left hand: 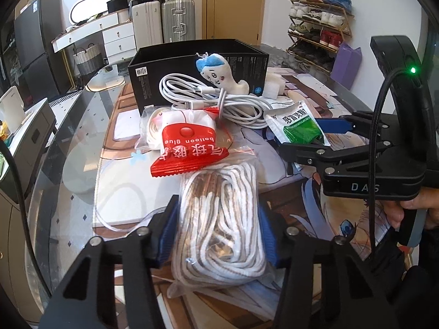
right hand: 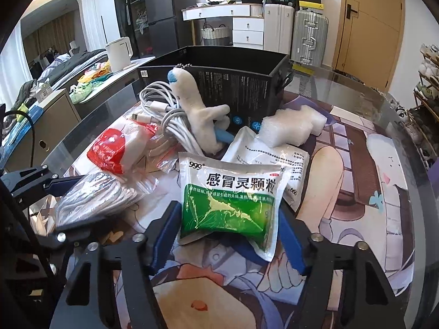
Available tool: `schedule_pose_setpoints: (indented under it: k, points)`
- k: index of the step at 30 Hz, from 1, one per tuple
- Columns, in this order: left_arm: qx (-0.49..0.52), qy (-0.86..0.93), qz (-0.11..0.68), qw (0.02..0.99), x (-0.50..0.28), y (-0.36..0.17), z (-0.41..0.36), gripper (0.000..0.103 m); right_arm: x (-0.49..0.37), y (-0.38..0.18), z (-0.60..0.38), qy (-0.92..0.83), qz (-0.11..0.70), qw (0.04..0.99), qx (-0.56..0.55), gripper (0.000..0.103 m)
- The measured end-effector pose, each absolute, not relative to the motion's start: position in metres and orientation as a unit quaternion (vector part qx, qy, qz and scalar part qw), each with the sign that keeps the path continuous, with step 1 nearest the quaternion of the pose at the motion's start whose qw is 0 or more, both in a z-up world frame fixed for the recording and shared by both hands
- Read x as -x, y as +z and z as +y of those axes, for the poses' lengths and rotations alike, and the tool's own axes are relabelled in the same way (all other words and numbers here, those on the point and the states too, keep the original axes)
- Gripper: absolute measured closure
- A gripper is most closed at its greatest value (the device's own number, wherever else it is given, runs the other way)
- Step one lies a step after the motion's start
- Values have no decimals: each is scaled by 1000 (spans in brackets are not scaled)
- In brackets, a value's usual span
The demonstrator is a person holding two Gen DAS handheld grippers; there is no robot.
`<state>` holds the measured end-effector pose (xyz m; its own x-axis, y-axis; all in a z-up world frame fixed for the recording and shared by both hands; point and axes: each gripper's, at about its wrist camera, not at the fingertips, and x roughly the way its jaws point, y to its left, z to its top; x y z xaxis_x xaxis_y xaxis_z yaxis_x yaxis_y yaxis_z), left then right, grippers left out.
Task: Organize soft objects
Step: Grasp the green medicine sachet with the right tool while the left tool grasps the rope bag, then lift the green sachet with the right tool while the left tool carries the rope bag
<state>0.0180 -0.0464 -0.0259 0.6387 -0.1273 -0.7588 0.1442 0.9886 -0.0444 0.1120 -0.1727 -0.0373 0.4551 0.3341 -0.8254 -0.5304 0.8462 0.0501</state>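
Rope bag between pads, sachet likewise.

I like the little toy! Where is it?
In both views the plush toy leans against the black box, on the white cable.

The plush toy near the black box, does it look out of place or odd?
Somewhat. The plush toy is propped askew on the coiled white cable against the black box, not inside it. Its ball chain lies over the box's rim.
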Motion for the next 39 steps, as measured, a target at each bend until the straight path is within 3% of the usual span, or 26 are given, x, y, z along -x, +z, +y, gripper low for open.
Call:
schedule_pose_setpoints:
  k: [11, 39]
  points:
    - [-3, -94, 417, 904, -15, -22, -49, 58, -102, -34, -185, 271, 443, 849, 95, 47]
    - [1, -154, 373, 915, 5, 11, -73, 58, -68, 30, -223, 259, 362, 893, 66, 47]
